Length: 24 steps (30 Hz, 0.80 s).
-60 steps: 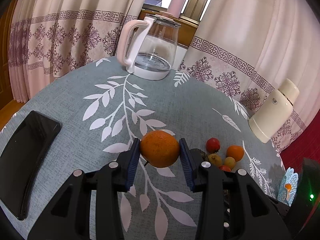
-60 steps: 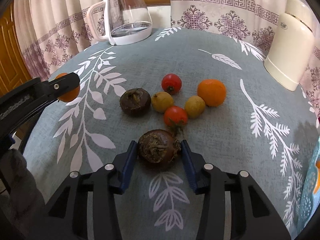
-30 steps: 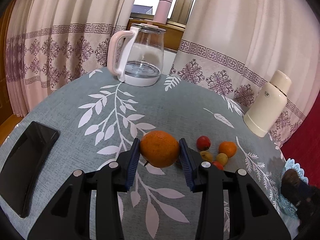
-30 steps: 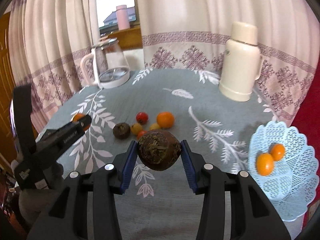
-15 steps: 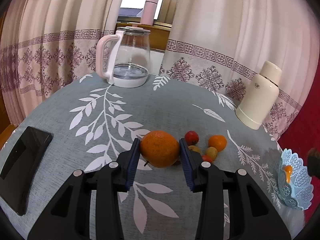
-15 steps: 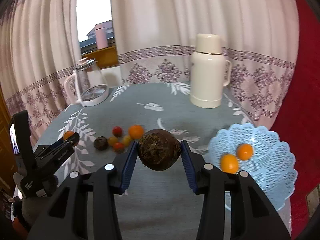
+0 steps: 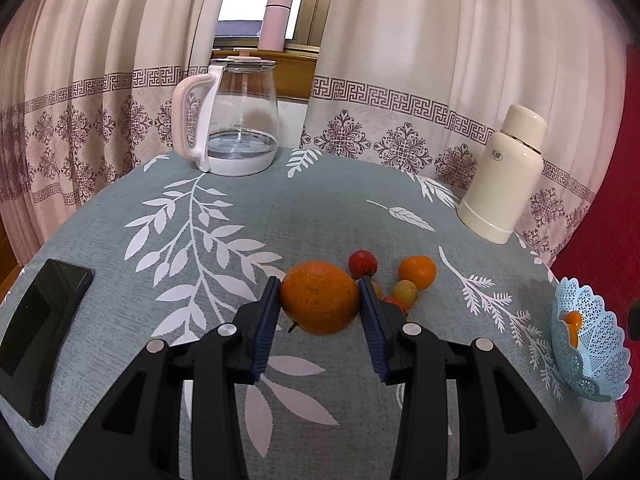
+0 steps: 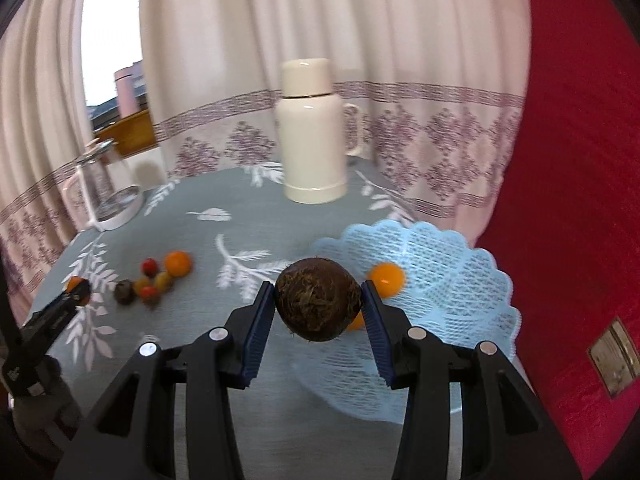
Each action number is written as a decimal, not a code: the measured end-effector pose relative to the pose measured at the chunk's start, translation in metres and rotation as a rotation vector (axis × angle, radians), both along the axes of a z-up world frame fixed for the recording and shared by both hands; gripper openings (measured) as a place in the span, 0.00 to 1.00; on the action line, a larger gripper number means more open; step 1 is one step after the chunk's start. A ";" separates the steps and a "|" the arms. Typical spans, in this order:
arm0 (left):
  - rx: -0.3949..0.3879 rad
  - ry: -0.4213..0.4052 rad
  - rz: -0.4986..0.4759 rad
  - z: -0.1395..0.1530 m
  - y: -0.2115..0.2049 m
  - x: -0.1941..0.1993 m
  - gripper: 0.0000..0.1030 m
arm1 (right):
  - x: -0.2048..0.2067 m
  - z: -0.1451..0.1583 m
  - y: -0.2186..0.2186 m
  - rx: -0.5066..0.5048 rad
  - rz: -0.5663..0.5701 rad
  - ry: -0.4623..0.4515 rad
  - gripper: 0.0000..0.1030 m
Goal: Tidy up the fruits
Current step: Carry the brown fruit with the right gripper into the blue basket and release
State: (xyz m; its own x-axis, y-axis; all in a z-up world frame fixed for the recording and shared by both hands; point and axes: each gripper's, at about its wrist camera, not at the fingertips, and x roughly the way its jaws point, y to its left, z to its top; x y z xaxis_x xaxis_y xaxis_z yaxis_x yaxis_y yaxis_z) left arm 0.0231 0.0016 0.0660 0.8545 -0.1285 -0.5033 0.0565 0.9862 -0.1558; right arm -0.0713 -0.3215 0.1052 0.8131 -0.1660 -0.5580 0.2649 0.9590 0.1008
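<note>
My left gripper (image 7: pixel 319 299) is shut on an orange (image 7: pixel 319 297), held above the grey-green tablecloth. My right gripper (image 8: pixel 318 305) is shut on a dark brown fruit (image 8: pixel 318 305) and hangs over the near left edge of the light blue lace basket (image 8: pixel 448 280), which holds two small oranges (image 8: pixel 386 278), one partly hidden behind the brown fruit. A cluster of loose fruit lies mid-table: a small orange (image 7: pixel 417 271), a red tomato (image 7: pixel 362 263), a yellow-green fruit (image 7: pixel 405 291) and another dark brown fruit (image 8: pixel 123 291). The left gripper (image 8: pixel 76 291) also shows at the right wrist view's left edge.
A glass kettle (image 7: pixel 234 120) with a pink handle stands at the back, a cream thermos (image 7: pixel 506 176) at the back right. A black phone (image 7: pixel 36 332) lies by the table's left edge. The basket (image 7: pixel 588 340) sits at the table's right edge, beside a red wall.
My right gripper has swung right with the brown fruit, from above the bare cloth to over the basket's edge. The left gripper has drifted a little, bringing more of the basket into its view.
</note>
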 end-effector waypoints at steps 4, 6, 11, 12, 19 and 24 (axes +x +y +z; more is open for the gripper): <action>0.004 0.003 -0.001 -0.001 -0.001 0.000 0.39 | -0.004 -0.009 -0.019 0.013 -0.051 0.018 0.43; 0.011 0.006 0.000 -0.001 -0.002 0.000 0.39 | -0.005 -0.015 -0.027 0.019 -0.070 0.029 0.43; 0.019 0.018 0.004 -0.004 -0.004 0.000 0.39 | -0.005 -0.029 -0.040 0.037 -0.095 0.055 0.43; 0.022 0.020 0.002 -0.004 -0.005 0.000 0.39 | -0.005 -0.031 -0.042 0.041 -0.099 0.060 0.43; 0.038 0.024 -0.008 -0.006 -0.010 -0.005 0.39 | -0.002 -0.044 -0.049 0.059 -0.104 0.088 0.43; 0.034 0.028 -0.020 -0.005 -0.012 -0.009 0.39 | -0.003 -0.049 -0.054 0.074 -0.109 0.093 0.43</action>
State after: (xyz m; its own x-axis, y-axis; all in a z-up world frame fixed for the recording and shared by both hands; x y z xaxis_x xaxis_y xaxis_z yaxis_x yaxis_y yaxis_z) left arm 0.0139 -0.0109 0.0610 0.8376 -0.1273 -0.5313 0.0721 0.9897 -0.1235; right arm -0.0739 -0.3751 0.0558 0.7364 -0.2064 -0.6443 0.3788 0.9149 0.1399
